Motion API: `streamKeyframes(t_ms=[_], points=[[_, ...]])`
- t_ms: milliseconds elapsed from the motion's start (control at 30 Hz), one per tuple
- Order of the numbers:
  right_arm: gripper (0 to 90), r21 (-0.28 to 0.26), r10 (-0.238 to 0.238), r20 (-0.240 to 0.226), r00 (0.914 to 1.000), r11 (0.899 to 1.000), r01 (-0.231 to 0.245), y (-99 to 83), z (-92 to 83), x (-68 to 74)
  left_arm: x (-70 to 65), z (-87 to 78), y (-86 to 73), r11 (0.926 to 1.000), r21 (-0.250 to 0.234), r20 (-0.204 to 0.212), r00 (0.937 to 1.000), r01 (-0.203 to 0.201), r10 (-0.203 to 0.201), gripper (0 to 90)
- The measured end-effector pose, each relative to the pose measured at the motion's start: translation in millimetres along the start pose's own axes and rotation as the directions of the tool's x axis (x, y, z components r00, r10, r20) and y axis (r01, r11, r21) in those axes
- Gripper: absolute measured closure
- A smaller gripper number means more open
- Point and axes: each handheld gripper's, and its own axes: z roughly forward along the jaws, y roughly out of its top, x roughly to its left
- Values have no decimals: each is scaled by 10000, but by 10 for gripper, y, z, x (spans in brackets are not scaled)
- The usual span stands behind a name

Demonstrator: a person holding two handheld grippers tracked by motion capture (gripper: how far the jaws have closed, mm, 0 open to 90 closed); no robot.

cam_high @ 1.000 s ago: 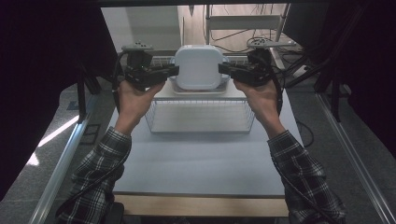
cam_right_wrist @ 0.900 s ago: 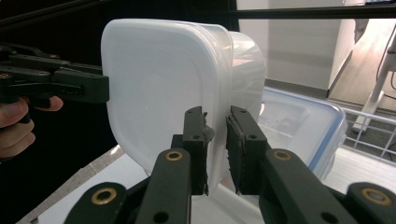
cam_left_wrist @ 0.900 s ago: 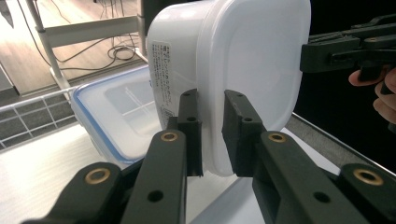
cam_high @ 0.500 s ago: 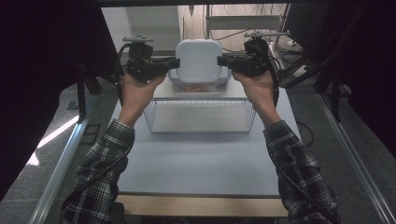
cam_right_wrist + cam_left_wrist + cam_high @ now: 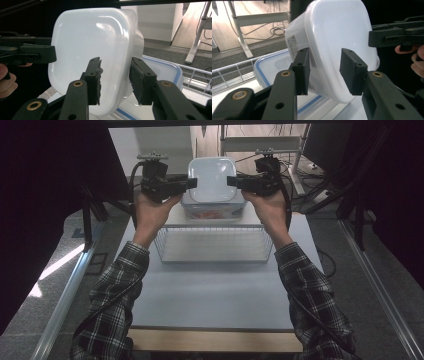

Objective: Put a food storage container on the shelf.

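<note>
Both tools (image 5: 194,183) (image 5: 231,181) flank the white container (image 5: 212,179), jaws apart.

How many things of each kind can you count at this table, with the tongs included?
Plastic containers: 2, a white tub and a blue-rimmed box below it
Wire basket: 1
Tongs: 2, left tongs and right tongs, jaws just been opening around the tub's edges
Total: 5

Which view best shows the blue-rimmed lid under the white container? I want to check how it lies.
The left gripper view: the blue-rimmed lid lies flat, its blue edge clear. The right gripper view shows one corner. In the high view the white container covers it.
</note>
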Motion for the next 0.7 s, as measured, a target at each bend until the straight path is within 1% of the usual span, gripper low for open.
streamKeyframes(t_ms=[100, 167, 233, 367, 433, 600, 633, 700], points=[[595, -16, 93, 94, 9999, 10000, -93, 2, 28, -11, 28, 35, 2, 9999, 29, -25, 9999, 111, -111, 605], [593, -27, 170, 68, 9998, 9999, -170, 4, 38, -26, 51, 48, 10, 9997, 50, 70, 9997, 250, -250, 603], [589, -11, 282, 23, 9996, 9996, -282, 7, 49, -39, 61, 64, 19, 9997, 60, 59, 9997, 244, -245, 592], [578, 0, 398, 45, 9992, 9992, -398, 13, 73, -46, 69, 108, 32, 9995, 148, -18, 9996, 291, -291, 548], [574, 1, 496, 41, 9988, 9988, -496, 17, 86, -51, 66, 129, 32, 9995, 221, -46, 9997, 239, -238, 515], [559, 65, 746, 52, 9972, 9972, -746, 30, 104, -82, 75, 174, 48, 9994, 85, -234, 9991, 350, -348, 459], [552, 38, 777, 77, 9969, 9970, -777, 32, 110, -85, 79, 188, 52, 9993, 61, -268, 9990, 365, -364, 457], [533, -3, 776, 188, 9968, 9970, -776, 38, 119, -86, 93, 202, 61, 9991, 39, -382, 9984, 425, -424, 425]])
